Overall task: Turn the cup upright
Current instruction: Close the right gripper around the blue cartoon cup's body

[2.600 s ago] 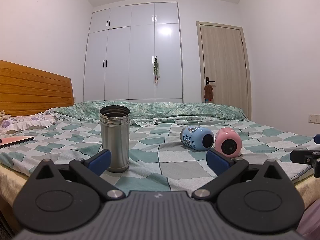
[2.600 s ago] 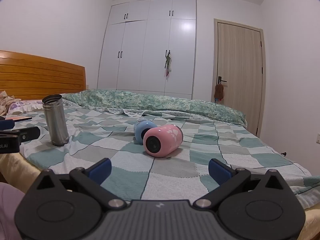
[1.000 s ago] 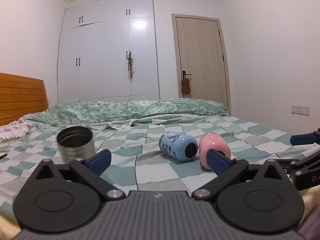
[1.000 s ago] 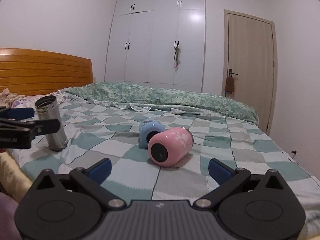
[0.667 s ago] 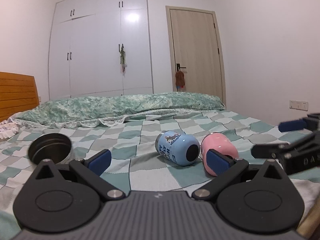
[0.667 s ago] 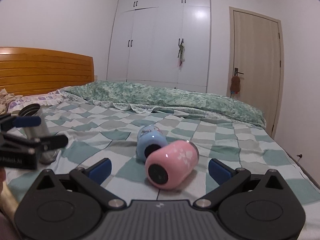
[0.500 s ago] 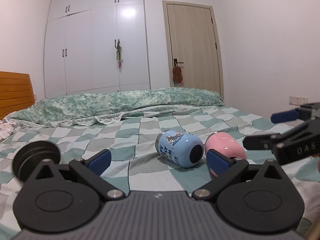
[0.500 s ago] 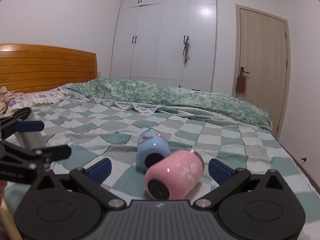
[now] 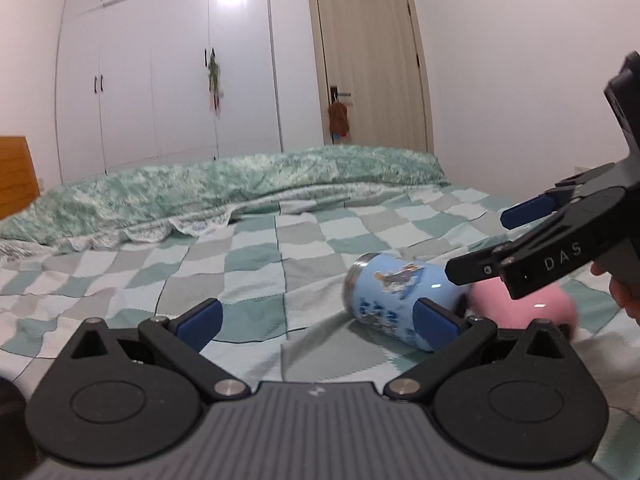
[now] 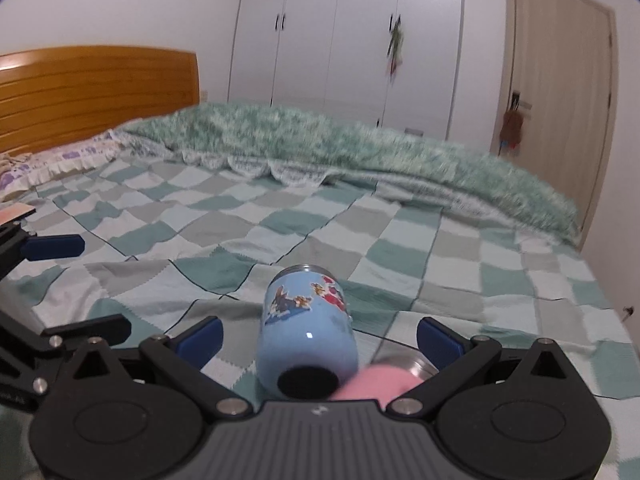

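A blue cartoon-print cup (image 9: 396,300) lies on its side on the checkered bedspread (image 9: 256,264). A pink cup (image 9: 532,308) lies beside it, to its right. In the right wrist view the blue cup (image 10: 306,336) lies between my open right gripper's (image 10: 320,336) fingers, its dark base toward the camera, and the pink cup (image 10: 380,380) is blurred just below it. My left gripper (image 9: 316,316) is open and empty, its right pad (image 9: 434,322) in front of the blue cup. The right gripper (image 9: 500,240) hangs over the pink cup in the left wrist view.
A rumpled green quilt (image 10: 360,152) lies across the far side of the bed. A wooden headboard (image 10: 96,92) and a pillow (image 10: 60,160) are at the left. A dark round shape (image 9: 10,408) shows at the bottom left corner of the left wrist view. White wardrobes (image 9: 168,64) and a door (image 9: 368,64) stand behind.
Both grippers have moved forward and closer to the two lying cups. The steel cup has slipped out of the left wrist view. The right gripper now straddles the blue cup.
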Tool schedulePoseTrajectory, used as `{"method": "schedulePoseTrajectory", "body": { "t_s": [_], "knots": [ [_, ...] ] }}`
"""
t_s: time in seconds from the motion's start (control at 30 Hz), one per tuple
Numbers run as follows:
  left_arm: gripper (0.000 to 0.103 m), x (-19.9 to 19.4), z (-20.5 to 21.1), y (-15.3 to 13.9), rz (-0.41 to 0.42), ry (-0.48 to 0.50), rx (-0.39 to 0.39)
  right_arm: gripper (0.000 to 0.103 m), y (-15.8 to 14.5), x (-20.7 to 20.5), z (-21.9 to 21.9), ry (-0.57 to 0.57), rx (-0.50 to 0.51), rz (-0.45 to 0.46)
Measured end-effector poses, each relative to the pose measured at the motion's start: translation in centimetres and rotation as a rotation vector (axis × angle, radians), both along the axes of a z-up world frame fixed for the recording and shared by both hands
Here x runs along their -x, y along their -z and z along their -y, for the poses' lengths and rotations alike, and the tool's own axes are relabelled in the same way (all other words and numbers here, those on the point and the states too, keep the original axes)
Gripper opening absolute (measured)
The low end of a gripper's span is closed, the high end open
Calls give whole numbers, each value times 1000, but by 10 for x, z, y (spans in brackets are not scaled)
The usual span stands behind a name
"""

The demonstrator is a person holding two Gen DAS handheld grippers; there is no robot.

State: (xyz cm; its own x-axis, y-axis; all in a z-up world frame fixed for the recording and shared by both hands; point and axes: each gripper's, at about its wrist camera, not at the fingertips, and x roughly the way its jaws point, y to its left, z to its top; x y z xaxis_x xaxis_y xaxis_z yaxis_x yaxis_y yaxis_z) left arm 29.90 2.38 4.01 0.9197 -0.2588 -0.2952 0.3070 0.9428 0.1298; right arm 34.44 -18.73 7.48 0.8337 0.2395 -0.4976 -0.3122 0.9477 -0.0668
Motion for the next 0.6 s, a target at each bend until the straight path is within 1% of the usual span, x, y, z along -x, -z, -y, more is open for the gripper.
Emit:
{"method": "schedulePoseTrajectory", "body": {
  "t_s": [0.1,0.2,0.27,0.33,0.4,0.47,0.6],
  "knots": [
    [103,-27,-10,2,-7,19,-29,102,3,-34,-13,8,35,-45],
    [103,-49,-21,3,-19,45,-30,102,9,-57,-22,22,55,-82],
    [103,-62,-26,3,-22,37,-38,102,14,-70,-25,26,57,-117],
    [103,-75,-32,4,-49,43,-29,100,19,-81,-29,27,57,-155],
    [103,-83,-38,4,-82,60,1,98,21,-89,-33,18,42,-195],
    [103,-89,-40,5,-117,80,9,98,23,-98,-40,29,66,-229],
    [103,-90,-36,6,-125,112,-38,98,30,-109,-49,26,109,-298]
  ]
}}
